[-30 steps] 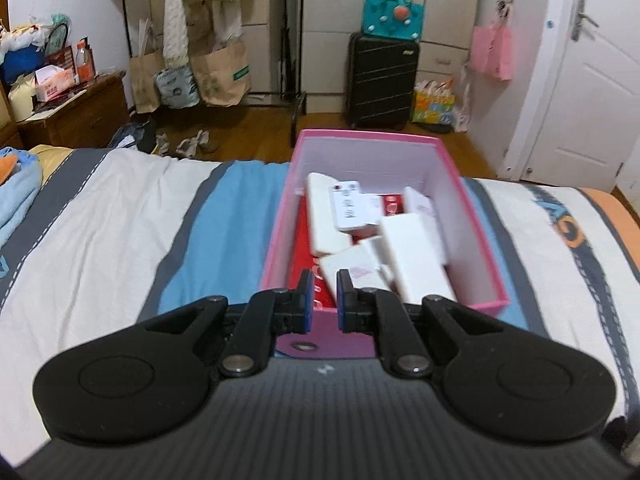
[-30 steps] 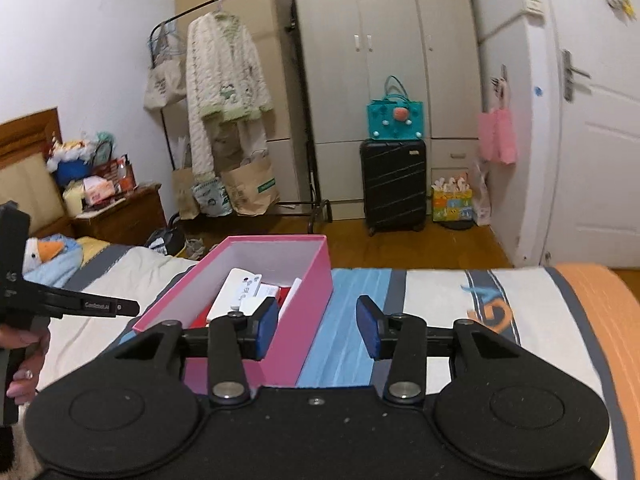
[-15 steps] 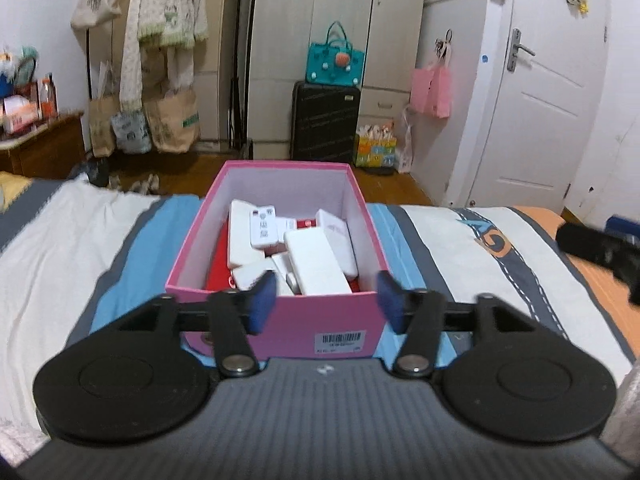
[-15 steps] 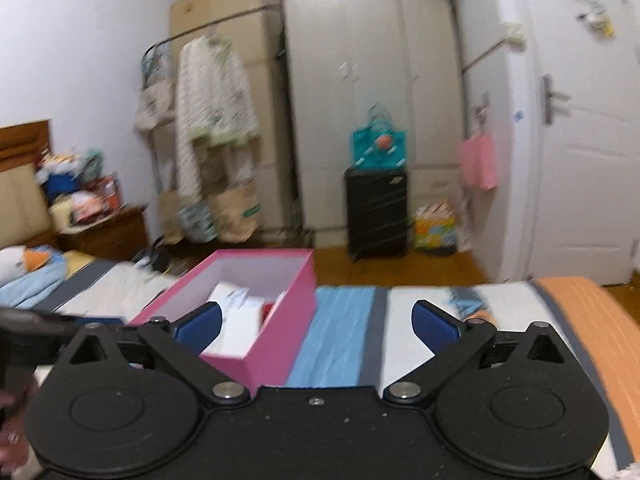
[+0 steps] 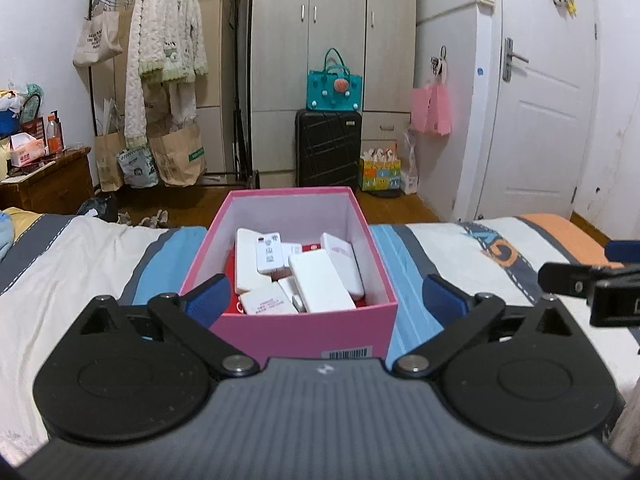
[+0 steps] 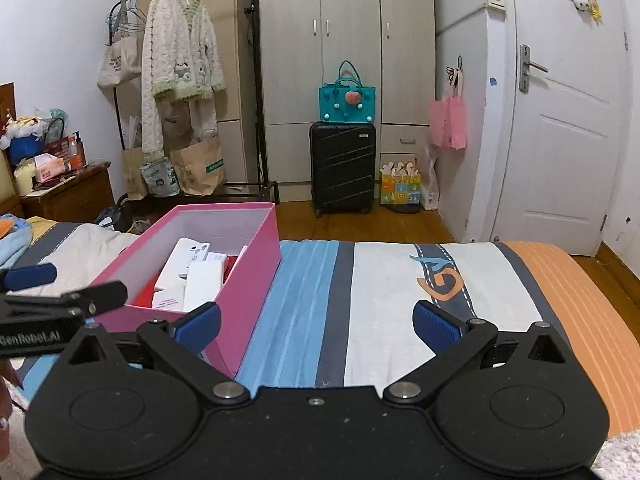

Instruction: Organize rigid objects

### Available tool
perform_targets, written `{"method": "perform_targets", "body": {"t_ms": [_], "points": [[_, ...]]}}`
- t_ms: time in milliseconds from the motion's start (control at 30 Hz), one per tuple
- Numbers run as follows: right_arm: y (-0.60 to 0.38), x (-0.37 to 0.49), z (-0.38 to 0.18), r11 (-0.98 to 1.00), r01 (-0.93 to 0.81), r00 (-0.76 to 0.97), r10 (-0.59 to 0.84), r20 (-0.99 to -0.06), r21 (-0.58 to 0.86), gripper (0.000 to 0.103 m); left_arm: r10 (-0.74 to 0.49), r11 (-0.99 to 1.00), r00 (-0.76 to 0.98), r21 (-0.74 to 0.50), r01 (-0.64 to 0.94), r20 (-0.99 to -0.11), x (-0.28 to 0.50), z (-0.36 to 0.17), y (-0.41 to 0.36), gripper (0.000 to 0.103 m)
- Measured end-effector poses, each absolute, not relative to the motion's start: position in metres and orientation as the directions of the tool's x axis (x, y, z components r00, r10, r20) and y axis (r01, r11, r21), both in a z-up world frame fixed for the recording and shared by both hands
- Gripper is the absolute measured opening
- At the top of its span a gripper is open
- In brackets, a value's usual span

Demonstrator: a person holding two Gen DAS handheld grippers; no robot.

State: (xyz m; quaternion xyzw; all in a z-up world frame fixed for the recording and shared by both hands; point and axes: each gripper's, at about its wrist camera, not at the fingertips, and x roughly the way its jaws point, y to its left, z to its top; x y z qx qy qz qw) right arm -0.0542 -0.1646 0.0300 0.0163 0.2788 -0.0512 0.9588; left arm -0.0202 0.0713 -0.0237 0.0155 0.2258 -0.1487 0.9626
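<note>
Setting: a bedroom, seen from two cameras that look forward over a bed (image 5: 76,280) covered in a striped spread of white, grey, blue and orange.
Pink box: an open pink cardboard box (image 5: 304,332) sits on the blue stripes of the bed, lid off, a barcode label on its near wall.
Contents: several white rectangular packages (image 5: 320,280) lie packed inside the box, some flat and some leaning on each other, over a red lining; one small white item with printed markings (image 5: 269,255) rests on top near the back.
Left gripper: the left gripper (image 5: 326,300) is just in front of the box's near wall, its jaws opening and spread very wide. The box's near end appears between the blue pads (image 5: 206,298), which do not press on it.
Right gripper: the right gripper (image 6: 316,326) hovers over the bedspread to the right of the box, jaws spread fully apart with nothing between them. Its left pad (image 6: 198,326) shows in front of the box's near right corner; whether it touches cannot be told.
Each other: each gripper shows at the edge of the other's view.
Background: a wardrobe (image 6: 344,60), a black suitcase (image 6: 343,166) with a teal bag (image 6: 347,100) on top, a clothes rack (image 6: 180,80) holding a cream cardigan, and a white door (image 6: 568,128).
</note>
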Motion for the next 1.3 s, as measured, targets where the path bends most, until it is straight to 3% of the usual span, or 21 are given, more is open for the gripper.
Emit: {"method": "perform_targets", "body": {"t_ms": [633,900,1300], "points": [[-0.166,-0.048,0.026,0.99,0.144,0.809,-0.119,-0.575,-0.002,0.103,-0.251,0.963,0.828,-0.046,0.264,-0.502,-0.013,-0.033,0.073,0.103],[-0.165,-0.045,0.022,0.984,0.176,0.796,-0.147,-0.587,-0.009,0.103,-0.194,0.975,0.744,-0.04,0.22,-0.64,0.004,-0.038,0.074,0.103],[-0.166,-0.043,0.021,0.979,0.203,0.766,-0.165,-0.622,-0.009,0.103,-0.135,0.978,0.724,0.028,0.208,-0.676,0.007,-0.04,0.067,0.103]]}}
